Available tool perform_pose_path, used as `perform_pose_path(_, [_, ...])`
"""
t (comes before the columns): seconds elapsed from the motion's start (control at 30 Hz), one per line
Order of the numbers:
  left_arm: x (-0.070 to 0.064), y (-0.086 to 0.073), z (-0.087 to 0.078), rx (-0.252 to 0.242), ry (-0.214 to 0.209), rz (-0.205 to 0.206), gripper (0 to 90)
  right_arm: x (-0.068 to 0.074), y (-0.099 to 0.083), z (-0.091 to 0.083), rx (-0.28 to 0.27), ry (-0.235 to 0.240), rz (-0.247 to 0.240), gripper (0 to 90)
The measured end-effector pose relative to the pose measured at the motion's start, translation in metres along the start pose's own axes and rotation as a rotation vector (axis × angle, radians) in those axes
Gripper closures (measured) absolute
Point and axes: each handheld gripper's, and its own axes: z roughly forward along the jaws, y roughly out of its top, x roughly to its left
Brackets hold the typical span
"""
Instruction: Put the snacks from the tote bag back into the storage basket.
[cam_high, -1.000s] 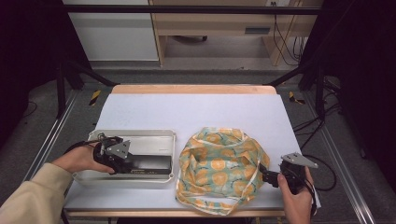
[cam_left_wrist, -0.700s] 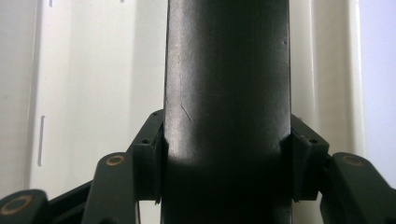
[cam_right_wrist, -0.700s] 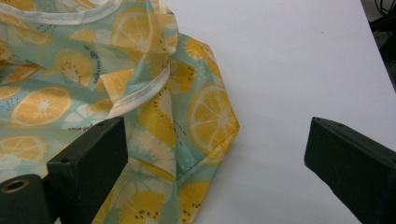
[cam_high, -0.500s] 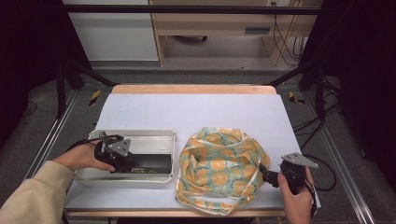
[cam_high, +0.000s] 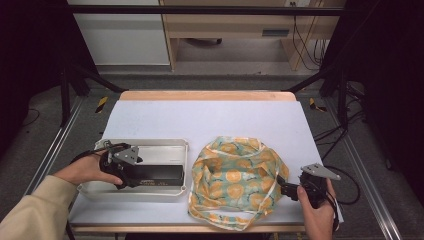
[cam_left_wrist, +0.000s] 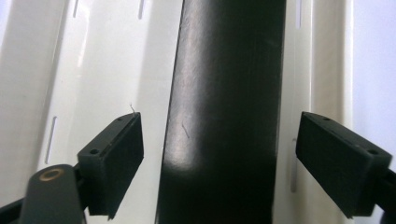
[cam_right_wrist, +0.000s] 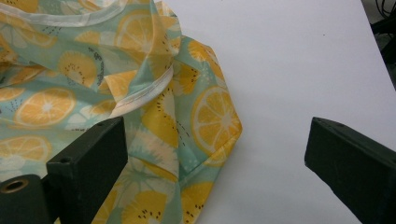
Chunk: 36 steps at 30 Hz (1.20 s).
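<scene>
A long black box (cam_high: 159, 175) lies in a shallow white tray (cam_high: 150, 144) at the table's left front. My left gripper (cam_high: 131, 175) sits at the box's left end. In the left gripper view its jaws stand open (cam_left_wrist: 219, 158) on either side of the black box (cam_left_wrist: 224, 93), not touching it. A crumpled cloth bag (cam_high: 234, 176) with an orange-slice print and white trim lies right of the tray. My right gripper (cam_high: 284, 190) is open at the bag's right edge. In the right gripper view (cam_right_wrist: 215, 168) a corner of the cloth (cam_right_wrist: 187, 121) lies between the jaws.
The table (cam_high: 210, 117) has a pale top with bare room behind the tray and bag. Its edges drop to a grey floor with cables (cam_high: 345, 135) at the right. A wooden strip (cam_high: 207, 95) runs along the far edge.
</scene>
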Motion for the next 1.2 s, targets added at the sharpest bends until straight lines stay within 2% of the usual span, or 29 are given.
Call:
perform_pose_path(0.2, [-0.003,0.003,-0.002,-0.023,0.013,-0.013,10.3,0.0,0.0,0.0,0.004,0.001,0.004,6.1])
perform_pose_path(0.33, [-0.007,0.007,-0.004,-0.025,0.024,-0.006,9.0,0.0,0.0,0.001,0.004,-0.002,-0.001,6.1])
perform_pose_path(0.6, [-0.011,0.014,-0.006,-0.025,0.034,-0.003,8.3,0.0,0.0,0.001,0.004,-0.003,-0.002,6.1])
perform_pose_path(0.83, [-0.017,0.022,-0.01,-0.065,0.04,0.004,8.1,0.0,0.0,0.001,0.007,-0.001,-0.001,6.0])
perform_pose_path(0.97, [-0.019,0.024,-0.009,-0.049,0.04,0.015,8.2,0.0,0.0,0.001,0.007,-0.001,-0.001,6.0])
perform_pose_path(1.2, [-0.02,0.028,-0.012,-0.068,0.061,-0.001,8.2,0.0,0.0,0.001,0.006,0.0,-0.001,6.0])
